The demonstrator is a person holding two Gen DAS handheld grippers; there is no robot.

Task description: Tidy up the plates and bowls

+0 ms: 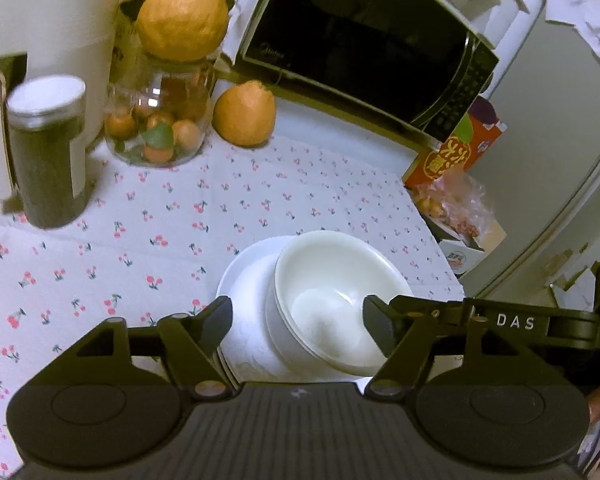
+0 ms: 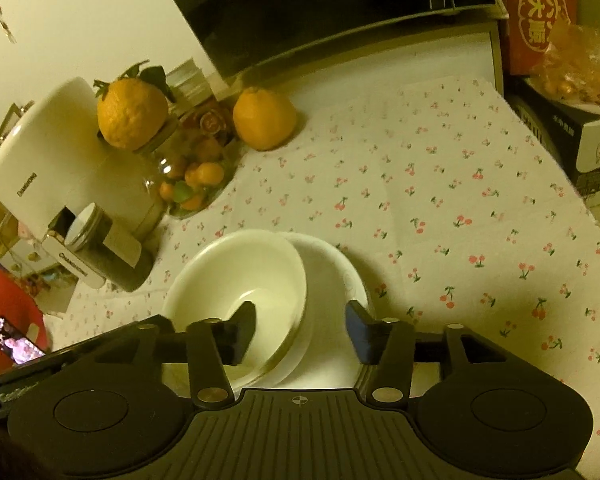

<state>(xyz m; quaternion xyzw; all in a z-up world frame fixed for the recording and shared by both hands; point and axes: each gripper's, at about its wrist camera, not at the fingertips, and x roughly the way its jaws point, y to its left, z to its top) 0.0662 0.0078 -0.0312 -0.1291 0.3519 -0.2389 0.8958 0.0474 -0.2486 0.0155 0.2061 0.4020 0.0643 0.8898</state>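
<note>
1. The white bowl (image 2: 244,280) sits tilted on the white plate (image 2: 336,276), leaning on the plate's rim rather than seated flat in its centre; in the left wrist view it looks like two bowls nested, though I cannot be sure of the count
2. Plate and bowl rest on the cherry-print tablecloth (image 2: 440,200), near the table's front edge and well apart from the other clutter
3. The left gripper (image 1: 296,312) is released: its jaws stand apart on either side of the bowl, and neither pad presses on it
4. The right gripper (image 2: 300,320) is likewise released, one finger (image 2: 244,320) reaching into the bowl's hollow and the other outside over the plate, astride the wall but not clamping it
5. Handling, as a judgement: the ware looks glazed ceramic, so stiff, fairly heavy, slick and liable to chip. The rim is the place to take it, one pad inside and one outside, gripped firmly because a smooth tilted wall could slide out
6. Further off stand a dark jar (image 1: 48,152) with a pale lid, a glass jar of small oranges (image 1: 160,120) with a large orange on top, a second orange (image 1: 244,114), and the microwave (image 1: 360,40)
</note>
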